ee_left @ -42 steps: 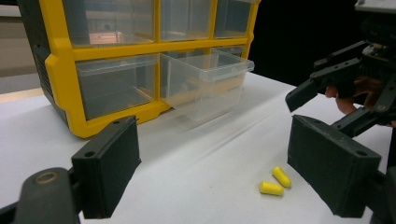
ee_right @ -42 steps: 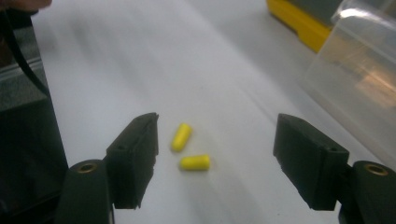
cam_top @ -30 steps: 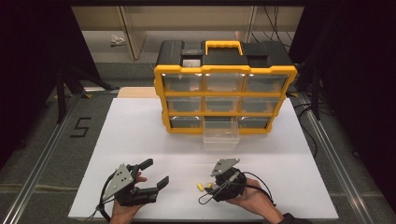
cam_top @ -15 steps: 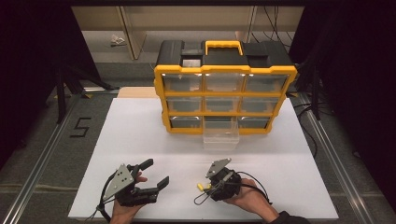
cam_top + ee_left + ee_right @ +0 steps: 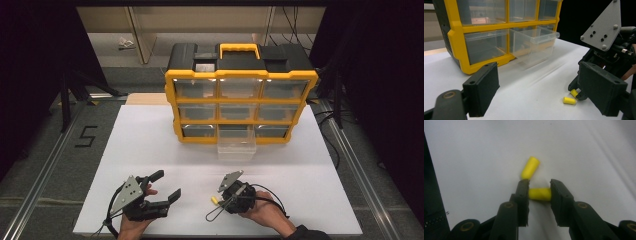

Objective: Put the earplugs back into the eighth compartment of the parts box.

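While closing in on the bench (image 5: 150, 145), right gripper (image 5: 539, 195) fingers (image 5: 523, 192) just narrowed onto one yellow earplug (image 5: 540, 194), pads touching both its ends. Second earplug (image 5: 530, 167) just beyond, loose. Left gripper (image 5: 162, 189) fingers spread wide, holding nothing. Clear drawer (image 5: 236, 146) pulled out of yellow organizer (image 5: 240, 100).

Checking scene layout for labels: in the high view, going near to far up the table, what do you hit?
Left gripper and right gripper with the yellow earplugs → pulled-out clear drawer → yellow organizer.
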Demonstrator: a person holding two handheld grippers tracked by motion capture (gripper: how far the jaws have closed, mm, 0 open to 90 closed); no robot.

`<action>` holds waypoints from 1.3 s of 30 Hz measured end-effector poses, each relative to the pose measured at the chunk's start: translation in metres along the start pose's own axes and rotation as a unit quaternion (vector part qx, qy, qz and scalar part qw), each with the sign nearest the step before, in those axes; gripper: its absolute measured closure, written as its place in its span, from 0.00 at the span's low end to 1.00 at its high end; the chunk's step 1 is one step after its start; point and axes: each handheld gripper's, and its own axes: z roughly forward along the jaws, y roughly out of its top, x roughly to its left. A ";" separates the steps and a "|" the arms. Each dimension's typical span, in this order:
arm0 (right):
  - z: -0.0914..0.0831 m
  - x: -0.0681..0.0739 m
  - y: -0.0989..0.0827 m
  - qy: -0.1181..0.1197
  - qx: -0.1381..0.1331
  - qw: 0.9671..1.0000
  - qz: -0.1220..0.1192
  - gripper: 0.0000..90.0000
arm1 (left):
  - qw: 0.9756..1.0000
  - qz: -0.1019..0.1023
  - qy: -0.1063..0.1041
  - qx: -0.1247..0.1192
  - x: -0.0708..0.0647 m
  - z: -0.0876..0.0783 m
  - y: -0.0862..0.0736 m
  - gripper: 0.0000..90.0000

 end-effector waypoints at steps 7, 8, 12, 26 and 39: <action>-0.023 -0.016 0.001 -0.014 -0.040 0.999 0.017 0.78 | 1.000 0.001 0.001 -0.001 0.000 0.000 0.000 0.19; -0.027 -0.019 0.002 -0.015 -0.049 0.998 0.023 0.78 | 1.000 0.001 0.001 -0.001 0.000 0.000 0.000 0.18; -0.043 -0.028 0.005 -0.024 -0.076 0.996 0.032 0.78 | 1.000 0.001 0.001 -0.001 0.000 0.000 0.000 0.19; -0.075 -0.045 0.026 -0.056 -0.138 0.988 0.044 0.78 | 1.000 0.000 0.001 -0.004 0.000 -0.001 0.000 0.19; -0.084 -0.065 0.027 -0.085 -0.174 0.978 0.075 0.78 | 1.000 -0.001 0.002 -0.005 0.000 -0.001 0.001 0.19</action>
